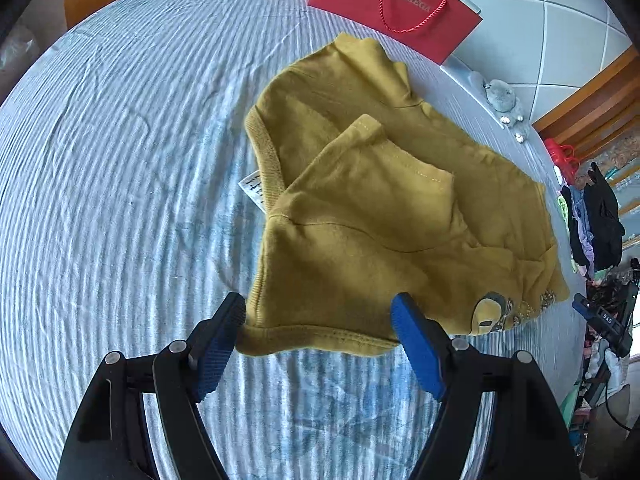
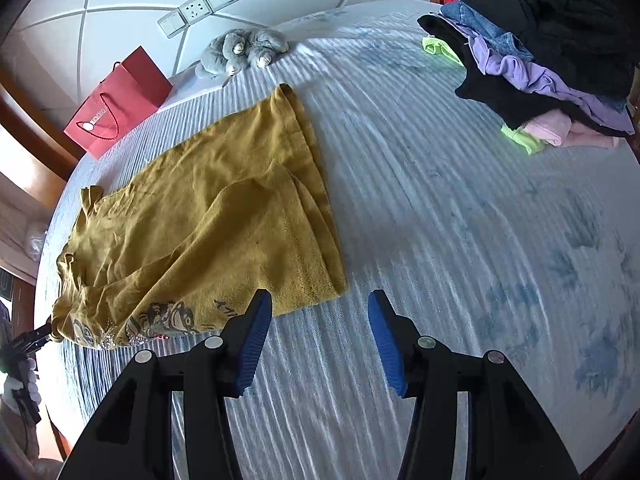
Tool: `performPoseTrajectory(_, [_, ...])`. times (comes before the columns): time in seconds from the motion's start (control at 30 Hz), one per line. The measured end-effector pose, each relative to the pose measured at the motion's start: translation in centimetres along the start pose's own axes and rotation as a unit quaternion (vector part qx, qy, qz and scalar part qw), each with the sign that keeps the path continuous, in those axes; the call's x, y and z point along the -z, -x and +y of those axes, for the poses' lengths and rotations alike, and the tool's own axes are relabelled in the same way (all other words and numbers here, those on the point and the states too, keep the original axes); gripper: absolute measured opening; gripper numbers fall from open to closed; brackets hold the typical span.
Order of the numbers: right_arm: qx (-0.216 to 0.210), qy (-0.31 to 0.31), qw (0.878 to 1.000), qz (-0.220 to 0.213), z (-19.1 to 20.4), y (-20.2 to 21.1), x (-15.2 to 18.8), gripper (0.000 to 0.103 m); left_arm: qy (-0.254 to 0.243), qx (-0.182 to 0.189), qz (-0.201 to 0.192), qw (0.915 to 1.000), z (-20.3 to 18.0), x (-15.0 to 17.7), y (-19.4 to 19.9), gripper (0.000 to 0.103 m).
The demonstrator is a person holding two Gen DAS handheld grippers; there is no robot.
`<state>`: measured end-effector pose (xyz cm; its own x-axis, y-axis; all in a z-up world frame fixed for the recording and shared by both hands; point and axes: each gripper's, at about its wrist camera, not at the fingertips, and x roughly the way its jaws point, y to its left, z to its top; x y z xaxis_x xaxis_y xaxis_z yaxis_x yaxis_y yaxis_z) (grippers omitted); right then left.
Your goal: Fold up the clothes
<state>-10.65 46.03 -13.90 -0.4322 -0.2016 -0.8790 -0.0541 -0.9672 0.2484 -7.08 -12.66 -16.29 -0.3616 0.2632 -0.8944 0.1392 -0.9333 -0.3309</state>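
Observation:
A mustard-yellow top lies partly folded on the striped blue-white bed sheet, one sleeve turned over its body and a printed figure near its lower right edge. My left gripper is open just above the near hem, which lies across the gap between the blue pads; neither pad presses on it. In the right wrist view the same top stretches away to the left. There my right gripper is open over bare sheet, with the top's near corner just beyond its left fingertip.
A red paper bag leans at the headboard beside a grey plush toy. A pile of black, purple, pink and green clothes fills the far right of the bed. Wall sockets sit above the plush toy.

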Motion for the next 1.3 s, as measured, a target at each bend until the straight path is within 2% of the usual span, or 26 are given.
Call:
performPoseTrajectory(0.1, [0.0, 0.007, 1.0, -0.002, 0.3, -0.6, -0.2, 0.05, -0.011, -0.007, 0.001, 0.9999, -0.8, -0.1, 0.0, 0.052])
performPoseTrajectory(0.17, [-0.005, 0.01, 1.0, -0.006, 0.5, -1.3, -0.7, 0.05, -0.022, -0.021, 0.005, 0.9995, -1.1, -0.3, -0.1, 0.02])
performPoseTrajectory(0.23, [-0.014, 0.019, 1.0, 0.007, 0.8, -2.5, -1.1, 0.049, -0.03, -0.035, 0.009, 0.9989, -1.3, -0.5, -0.2, 0.012])
performPoseTrajectory(0.27, [-0.003, 0.033, 0.999, 0.024, 1.3, -3.2, -1.1, 0.044, -0.036, -0.048, 0.009, 0.9982, -1.3, -0.6, 0.0, 0.01])
performPoseTrajectory(0.3, [0.017, 0.056, 0.998, 0.035, 2.1, -3.6, -1.0, 0.021, -0.048, -0.064, 0.006, 0.9968, -1.3, -0.7, 0.4, 0.009])
performPoseTrajectory(0.37, [0.05, 0.092, 0.993, 0.046, 3.4, -3.5, -0.6, 0.017, -0.071, -0.096, 0.0, 0.9929, -1.2, -1.0, 1.4, 0.008])
performPoseTrajectory(0.43, [0.058, 0.092, 0.993, 0.039, 3.3, -2.1, -0.4, 0.016, -0.076, -0.111, 0.004, 0.9909, -0.2, -1.1, 2.1, 0.008])
performPoseTrajectory(0.47, [0.08, 0.093, 0.992, 0.04, 2.9, -1.7, -0.2, 0.014, -0.079, -0.118, 0.008, 0.9898, 0.2, -1.2, 2.0, 0.008])
performPoseTrajectory(0.53, [0.123, 0.093, 0.987, 0.043, 1.9, -1.1, 0.1, 0.0, -0.088, -0.13, 0.028, 0.9873, 0.8, -1.1, 1.1, 0.008])
performPoseTrajectory(0.57, [0.144, 0.086, 0.984, 0.053, 0.7, -1.3, 0.1, 0.0, -0.092, -0.133, 0.041, 0.9861, 0.9, -1.0, 0.4, 0.008])
performPoseTrajectory(0.6, [0.134, 0.064, 0.987, 0.064, -0.6, -1.4, 0.0, 0.0, -0.091, -0.125, 0.052, 0.9866, 0.8, -0.8, -0.2, 0.008])
performPoseTrajectory(0.7, [0.101, 0.055, 0.993, 0.032, -1.2, 0.7, 0.2, 0.001, -0.105, -0.104, 0.05, 0.9878, 0.3, 0.1, 0.4, 0.012])
performPoseTrajectory(0.77, [0.055, 0.046, 0.997, 0.011, -0.5, 1.9, -0.3, 0.003, -0.101, -0.094, 0.047, 0.9894, 0.2, 0.3, 1.8, 0.029])
performPoseTrajectory(0.8, [0.034, 0.045, 0.998, 0.002, -0.1, 2.3, -0.6, 0.011, -0.1, -0.091, 0.038, 0.99, 0.0, 0.2, 2.7, 0.032])
performPoseTrajectory(0.83, [0.03, 0.053, 0.998, 0.0, 0.7, 2.2, -0.9, 0.024, -0.103, -0.089, 0.025, 0.9904, -0.2, -0.1, 3.7, 0.037])
performPoseTrajectory(0.87, [0.027, 0.061, 0.998, -0.001, 1.4, 2.1, -1.3, 0.032, -0.106, -0.087, 0.011, 0.9905, -0.5, -0.5, 4.7, 0.041])
performPoseTrajectory(0.9, [0.028, 0.07, 0.997, -0.001, 2.1, 1.7, -1.6, 0.046, -0.106, -0.083, -0.003, 0.9908, -0.8, -1.0, 5.4, 0.042])
performPoseTrajectory(0.93, [0.026, 0.075, 0.997, 0.003, 2.8, 1.0, -2.0, 0.048, -0.108, -0.078, -0.016, 0.991, -1.2, -1.5, 5.8, 0.043])
performPoseTrajectory(1.03, [0.025, 0.087, 0.996, 0.014, 4.4, -1.3, -3.2, 0.048, -0.116, -0.079, -0.038, 0.9894, -2.5, -3.0, 5.0, 0.044])
performPoseTrajectory(1.1, [0.037, 0.086, 0.995, 0.032, 4.4, -2.9, -3.5, 0.048, -0.116, -0.065, -0.032, 0.9906, -3.0, -4.0, 2.7, 0.044])
performPoseTrajectory(1.2, [0.065, 0.084, 0.992, 0.074, 3.6, -4.6, -3.1, 0.017, -0.109, -0.061, -0.011, 0.9921, -3.2, -4.0, -0.5, 0.044])
performPoseTrajectory(1.3, [0.077, 0.07, 0.991, 0.084, 2.6, -4.4, -2.3, 0.015, -0.109, -0.084, 0.015, 0.9903, -2.9, -3.6, -3.0, 0.044])
